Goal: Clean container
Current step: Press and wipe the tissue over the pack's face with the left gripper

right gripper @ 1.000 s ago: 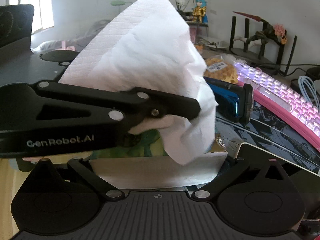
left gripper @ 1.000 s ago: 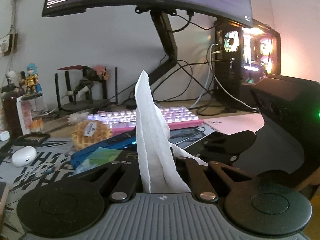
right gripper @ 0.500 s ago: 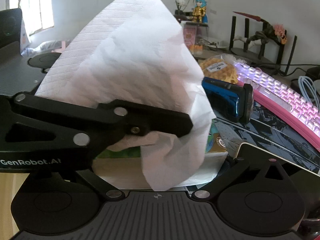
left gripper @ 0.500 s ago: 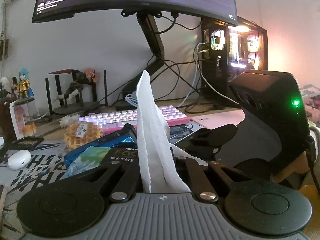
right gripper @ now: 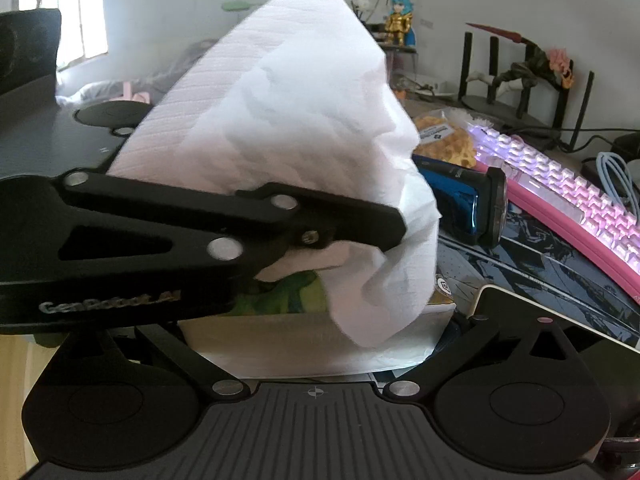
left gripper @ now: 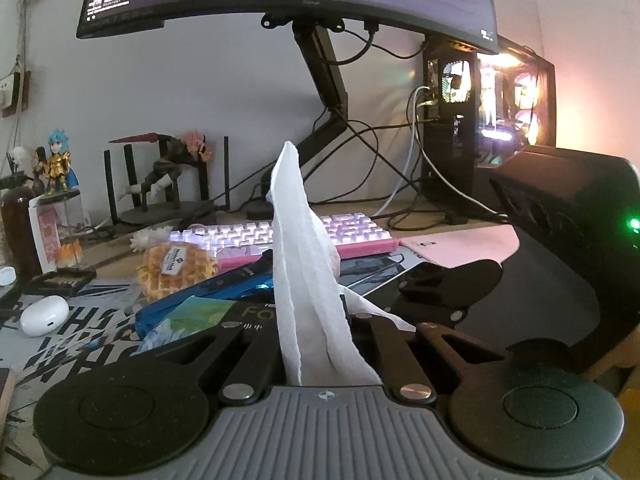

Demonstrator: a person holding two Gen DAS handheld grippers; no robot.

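Note:
A white tissue (left gripper: 292,240) stands upright between the fingers of my left gripper (left gripper: 316,316), which is shut on it. In the right wrist view the left gripper (right gripper: 396,228) reaches in from the left with the tissue (right gripper: 288,112) draped over its tip. Below it sits a white box (right gripper: 312,340) with a green printed top (left gripper: 192,312). The box fills the gap between the wide-set fingers of my right gripper (right gripper: 316,320), whose left finger is hidden behind the left gripper. The right gripper (left gripper: 448,288) also shows at the right of the left wrist view.
A pink backlit keyboard (left gripper: 288,236) lies behind the box, with a wrapped waffle (left gripper: 176,268) and a blue device (right gripper: 460,208) beside it. A white earbud case (left gripper: 42,316) is at the left. Figurines (left gripper: 60,164), a monitor arm (left gripper: 324,80) and a lit PC case (left gripper: 500,120) line the back.
The left gripper with the tissue dipped slightly down and left, then came back close to where it was. The right gripper and the box have kept still.

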